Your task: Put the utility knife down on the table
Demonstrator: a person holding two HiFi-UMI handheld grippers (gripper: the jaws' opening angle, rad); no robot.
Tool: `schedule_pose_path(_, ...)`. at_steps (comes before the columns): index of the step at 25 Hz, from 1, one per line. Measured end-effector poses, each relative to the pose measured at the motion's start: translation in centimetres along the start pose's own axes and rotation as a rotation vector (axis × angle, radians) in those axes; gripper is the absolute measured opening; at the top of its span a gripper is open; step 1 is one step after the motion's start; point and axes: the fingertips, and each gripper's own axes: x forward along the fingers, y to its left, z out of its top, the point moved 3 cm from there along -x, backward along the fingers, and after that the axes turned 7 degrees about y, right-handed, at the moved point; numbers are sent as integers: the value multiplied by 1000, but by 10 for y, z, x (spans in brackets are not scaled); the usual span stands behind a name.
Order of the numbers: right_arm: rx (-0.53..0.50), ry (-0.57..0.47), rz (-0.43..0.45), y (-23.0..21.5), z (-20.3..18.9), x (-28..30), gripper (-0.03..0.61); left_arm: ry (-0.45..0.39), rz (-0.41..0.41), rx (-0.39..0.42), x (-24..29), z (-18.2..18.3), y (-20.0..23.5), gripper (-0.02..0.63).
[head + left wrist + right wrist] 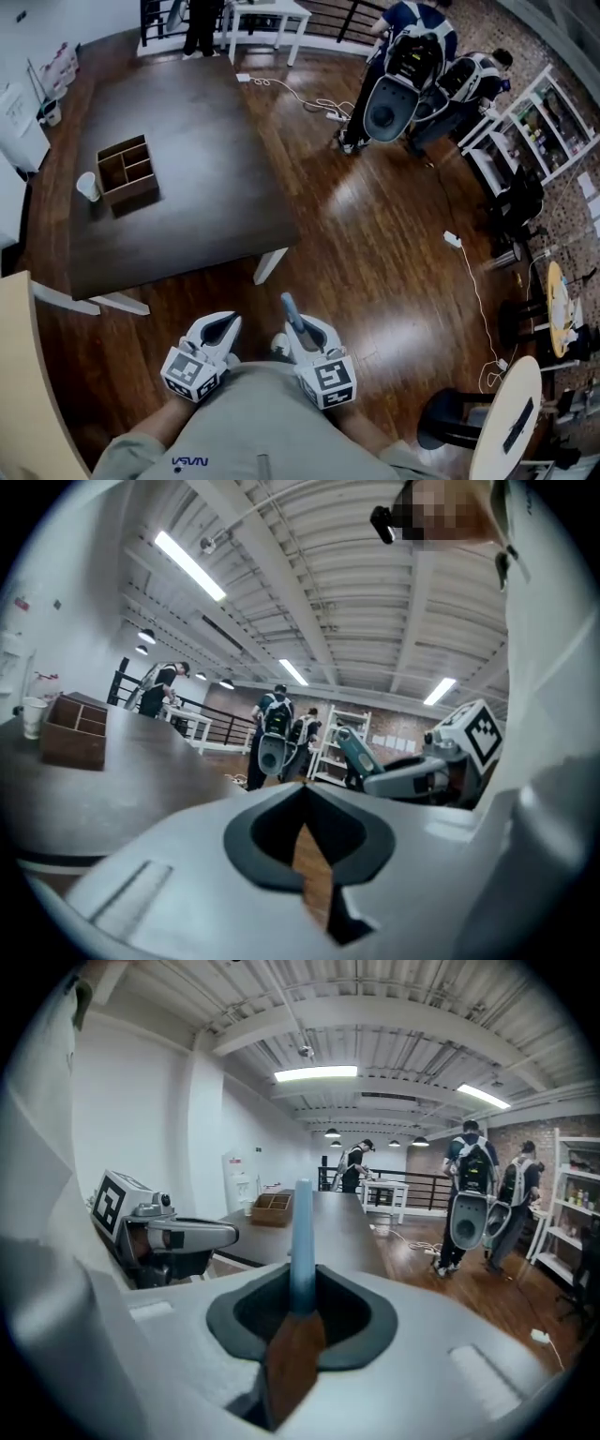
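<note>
Item 1. Paper cup (87, 186): white, upright, near the left edge of the surface, just beside the box.

Item 2. Wooden box (127, 169): open-topped and divided into compartments, standing on the left part of the surface. Nothing can be made out inside it.

Item 3. Surface (197, 122): dark brown rectangular top on white legs, ahead and to the left of the person.

Item 4. Left tool (222, 324): held low in front of the person's torso, over the floor and short of the surface's near edge. Its jaws are pressed together with nothing between them; only a sliver of floor shows through the notch in its own view.

Item 5. Right tool (298, 330): just beside the left tool, also over the floor. Its jaws are pinching the utility knife.

Item 6. Utility knife (292, 312): blue-grey handle, clamped by one end in the right tool. The rest stands straight out beyond the jaw tips, pointing forward. It is off the surface and well apart from it.

Item 7. Floor (375, 244): glossy brown wood boards, with a white cable (300, 96) trailing past the far right corner of the surface.

Item 8. Two people (417, 56): standing at the upper right, wearing backpacks with bulky grey-and-white gear.

Item 9. White shelving unit (544, 122): at the far right, holding small goods too small to tell.
</note>
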Motion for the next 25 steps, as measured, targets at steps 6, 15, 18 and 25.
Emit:
schedule_pose_path(6, -100, 14, 174, 27, 28, 67, 71, -54, 209, -73, -37, -9, 54, 2)
schedule_pose_path(15, -119, 38, 366, 31, 59, 162, 71, -36, 443, -135, -49, -9, 124, 2)
schedule_pose_path(18, -114, 61, 404, 18, 71, 192, 72, -11, 471, -144, -33, 4, 147, 2)
schedule_pose_path(25, -117, 102, 465, -23, 109, 260, 72, 72, 482, -96, 26, 48, 203, 2)
